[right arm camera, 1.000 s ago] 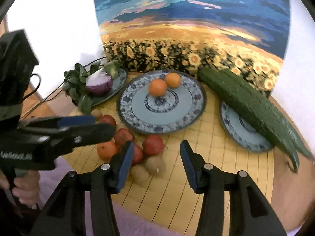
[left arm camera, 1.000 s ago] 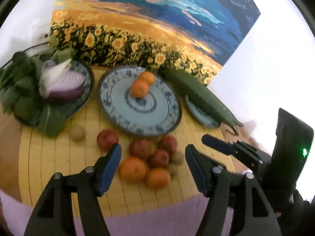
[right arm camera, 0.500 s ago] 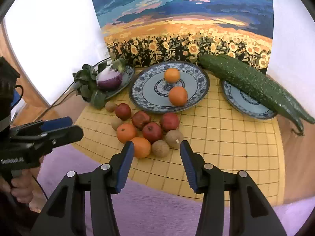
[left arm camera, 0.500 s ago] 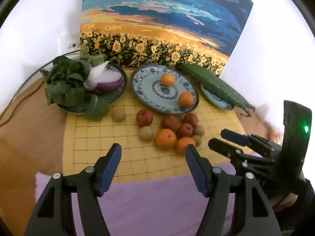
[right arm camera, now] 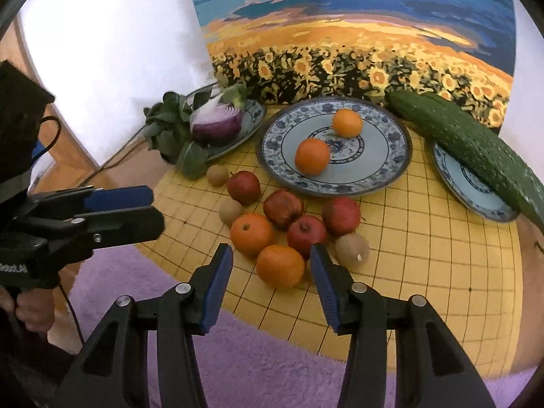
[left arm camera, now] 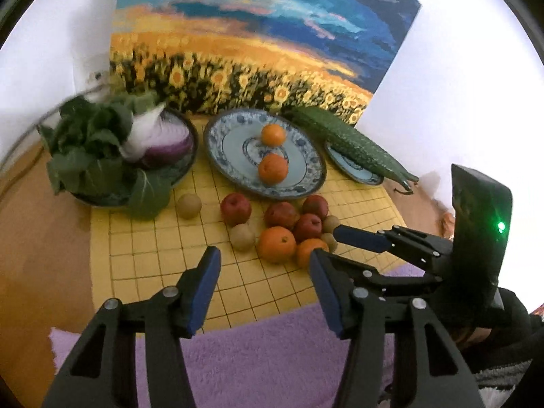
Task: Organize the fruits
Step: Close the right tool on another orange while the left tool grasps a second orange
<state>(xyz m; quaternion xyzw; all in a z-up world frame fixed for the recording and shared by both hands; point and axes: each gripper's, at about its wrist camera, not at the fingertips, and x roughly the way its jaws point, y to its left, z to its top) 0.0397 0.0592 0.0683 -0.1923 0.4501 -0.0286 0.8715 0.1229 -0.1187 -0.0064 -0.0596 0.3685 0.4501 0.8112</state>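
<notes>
The right gripper (right arm camera: 272, 272) is pointing down at the near orange (right arm camera: 280, 265), which is lying on the yellow mat (right arm camera: 425, 255) straight ahead of its jaws and framed between them in the right wrist view; the jaws are standing apart with nothing pressed, so the orange is still free. Being round, it is offering no long axis to line up with, and the judgement is that a short push forward and down would bring the pads to either side of it. The left gripper (left arm camera: 265, 282) is hanging over the near edge of the mat, its jaws closing on empty air, with the fruit pile lying ahead and to its right; the right hand is looking the nearer of the two to the pile. That pile is sitting loose on the mat: a second orange (right arm camera: 251, 234), four apples (right arm camera: 306, 231) and several kiwis (right arm camera: 352, 250) touching or just beside one another. The big plate (right arm camera: 391, 166) behind is holding two oranges already. The left plate (right arm camera: 253, 115) is carrying greens and a cut onion (right arm camera: 216, 124), and the small plate (right arm camera: 452, 173) is bearing a cucumber (right arm camera: 476, 146) lying across it.
</notes>
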